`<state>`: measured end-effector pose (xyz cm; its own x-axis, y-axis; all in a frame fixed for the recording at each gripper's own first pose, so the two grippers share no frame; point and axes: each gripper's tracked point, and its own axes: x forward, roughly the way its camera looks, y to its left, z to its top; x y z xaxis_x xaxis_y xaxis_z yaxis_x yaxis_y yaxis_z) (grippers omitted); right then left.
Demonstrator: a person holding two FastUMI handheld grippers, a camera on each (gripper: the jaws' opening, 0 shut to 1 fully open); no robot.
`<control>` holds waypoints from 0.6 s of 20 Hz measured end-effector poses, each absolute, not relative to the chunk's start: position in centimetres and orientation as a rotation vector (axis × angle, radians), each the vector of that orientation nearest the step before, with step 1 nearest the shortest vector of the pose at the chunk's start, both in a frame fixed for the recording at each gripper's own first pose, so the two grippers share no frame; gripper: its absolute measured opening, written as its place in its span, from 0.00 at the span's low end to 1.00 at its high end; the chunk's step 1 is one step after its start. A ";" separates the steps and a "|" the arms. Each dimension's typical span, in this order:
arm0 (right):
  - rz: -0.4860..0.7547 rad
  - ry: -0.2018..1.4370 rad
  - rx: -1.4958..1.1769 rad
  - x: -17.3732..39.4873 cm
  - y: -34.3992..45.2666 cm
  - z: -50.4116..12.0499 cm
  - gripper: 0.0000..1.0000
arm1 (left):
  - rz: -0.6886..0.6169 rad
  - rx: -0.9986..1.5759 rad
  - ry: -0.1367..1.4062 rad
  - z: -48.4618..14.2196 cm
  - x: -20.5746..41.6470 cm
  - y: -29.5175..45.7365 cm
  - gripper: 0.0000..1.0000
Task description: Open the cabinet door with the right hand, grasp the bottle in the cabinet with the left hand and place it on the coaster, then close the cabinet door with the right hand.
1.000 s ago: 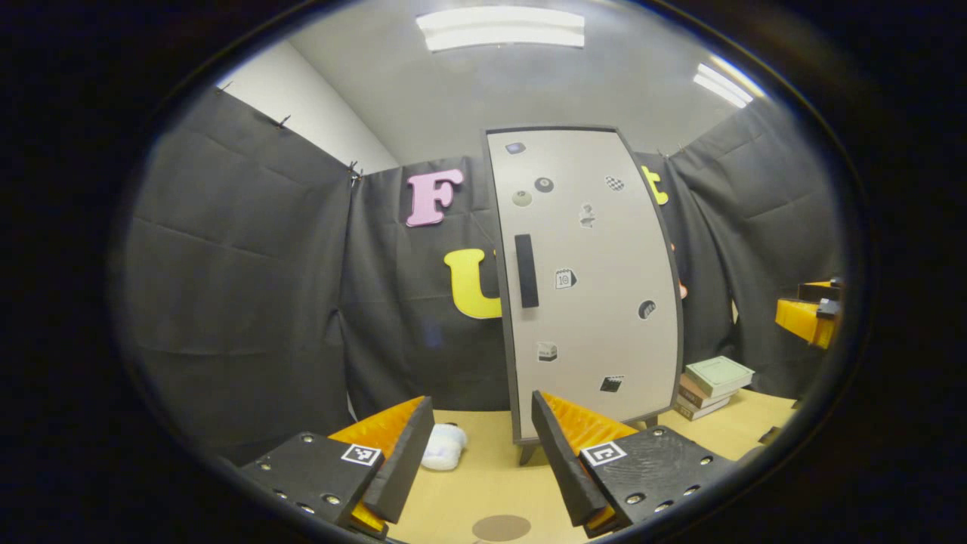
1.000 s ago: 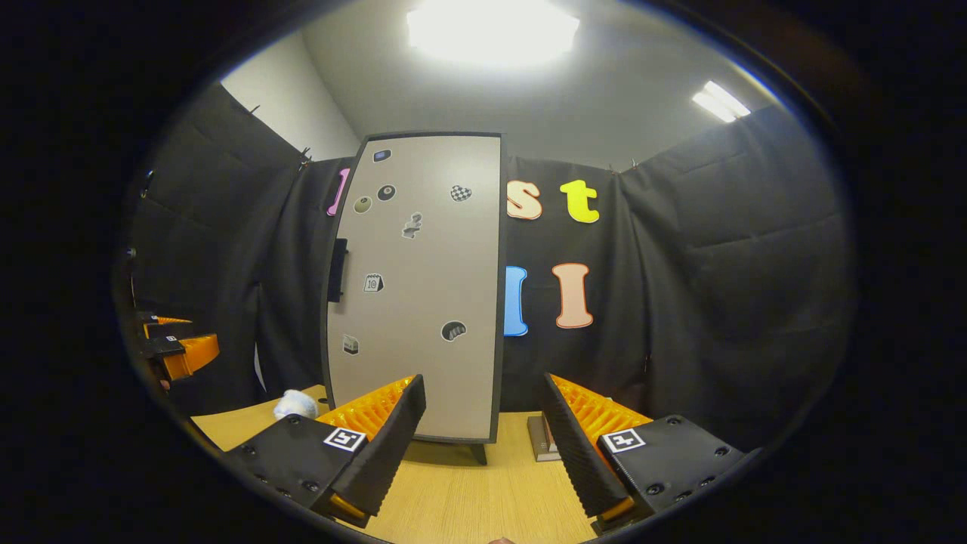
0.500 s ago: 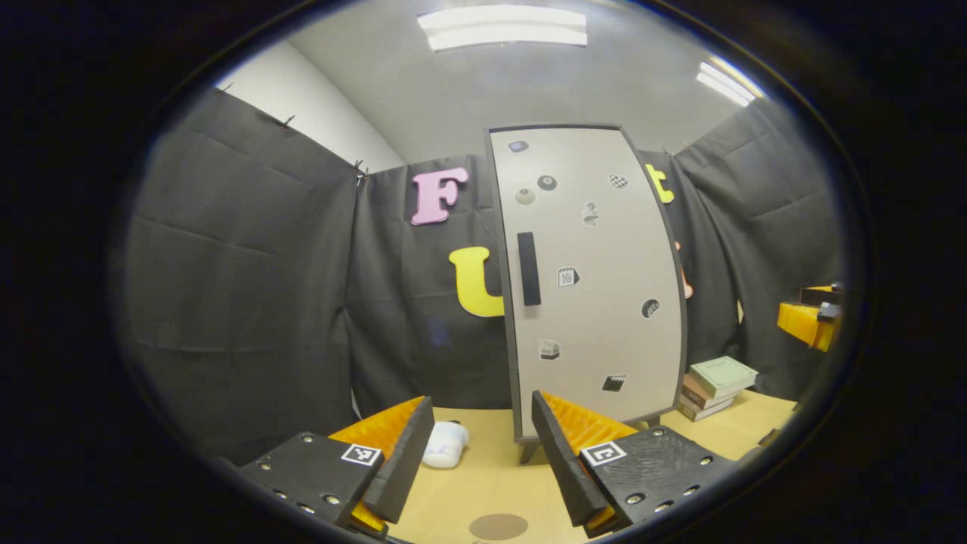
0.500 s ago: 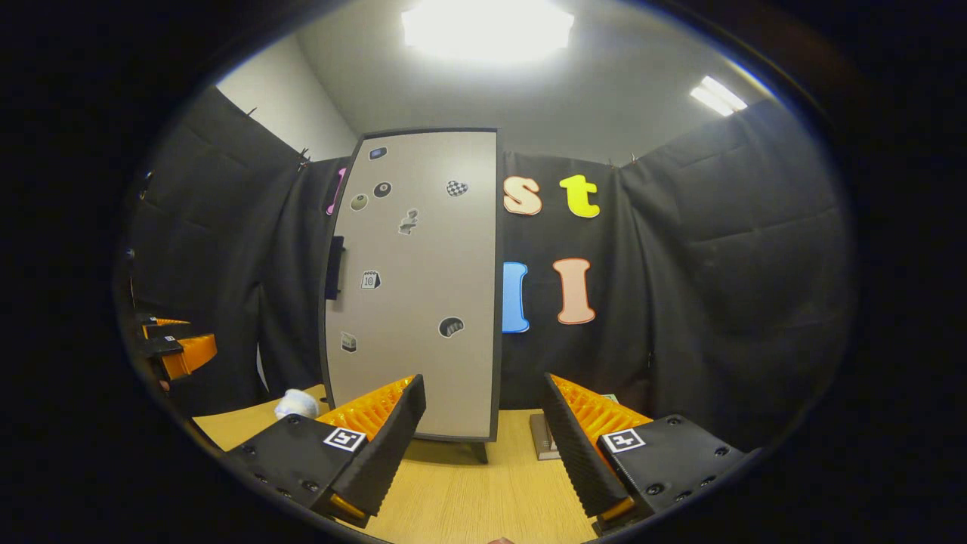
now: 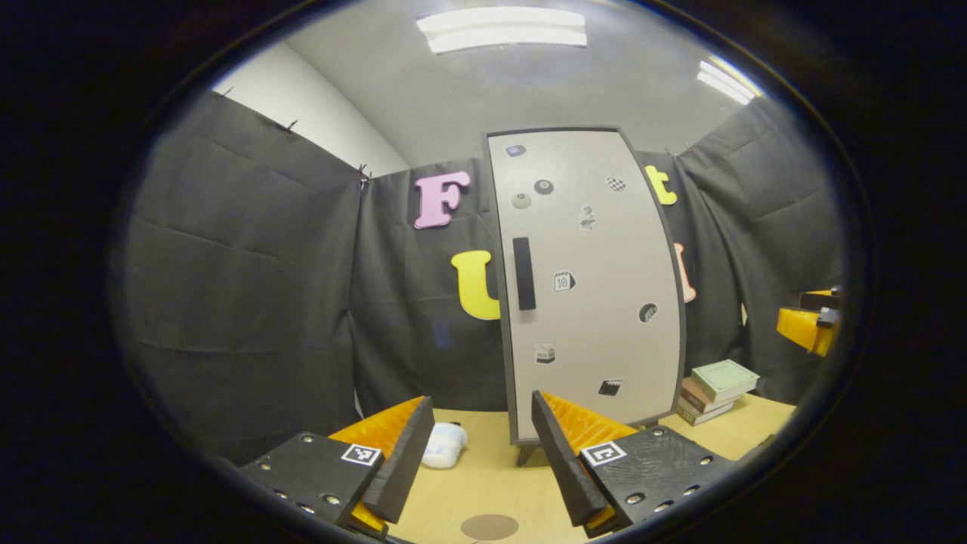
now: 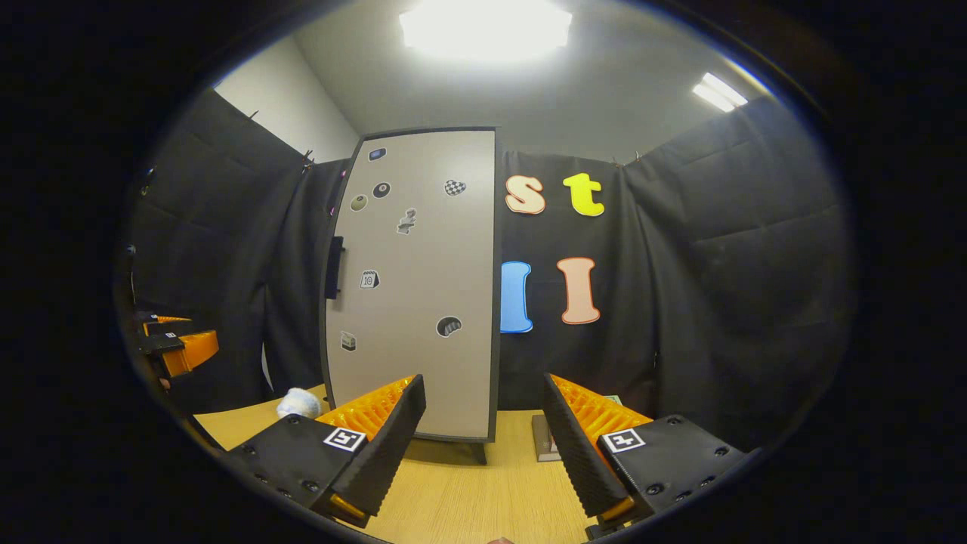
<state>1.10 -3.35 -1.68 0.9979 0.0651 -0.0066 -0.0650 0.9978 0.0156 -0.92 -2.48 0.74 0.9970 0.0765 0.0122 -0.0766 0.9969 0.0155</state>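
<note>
Cabinet door [image 5: 593,283] stands closed ahead of both tongs, so we cannot see the bottle; from the task we judge it waits inside, behind this grey panel. The cabinet [image 6: 412,283] is the only container here, and its contents are hidden from us.

We judge the door to be a stiff, flat board, light to swing and not fragile. Its face is smooth and carries small stickers, so the tongs would slip there. The good place to hold is the dark vertical handle [image 5: 523,273], at mid height on the edge that lies left of the right tongs [image 6: 483,438].

The right tongs are wide open and hold nothing; the handle is well ahead of them. The left tongs [image 5: 476,461] are also wide open and empty, and point at the lower part of the door.

On the desk [image 5: 483,483], the round brown coaster [image 5: 489,527] lies just below the left tongs, between their fingers. A small white bundle [image 5: 444,444] rests beside their left finger, and a stack of books [image 5: 714,389] lies to their right.
</note>
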 end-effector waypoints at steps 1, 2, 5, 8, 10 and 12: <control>0.072 0.006 0.016 1.1 -3.6 -1.8 0.97 | 0.083 0.018 -0.011 0.8 -1.0 -2.8 0.81; 0.082 0.006 0.018 1.2 -3.6 -1.8 0.97 | 0.089 0.022 -0.010 0.7 -1.3 -3.0 0.79; 0.108 0.007 0.023 1.4 -3.5 -1.7 0.97 | 0.105 0.029 -0.004 0.5 -1.8 -3.4 0.79; 0.122 0.015 0.032 2.0 -3.0 -1.7 0.97 | 0.120 0.024 0.000 0.4 -2.2 -3.3 0.81; 0.132 0.017 0.045 2.6 -2.3 -1.4 0.97 | 0.122 0.025 -0.011 0.8 -2.1 -2.9 0.80; 0.135 0.000 0.049 3.4 -1.3 -0.5 0.98 | 0.125 0.036 -0.018 0.8 -1.5 -2.1 0.79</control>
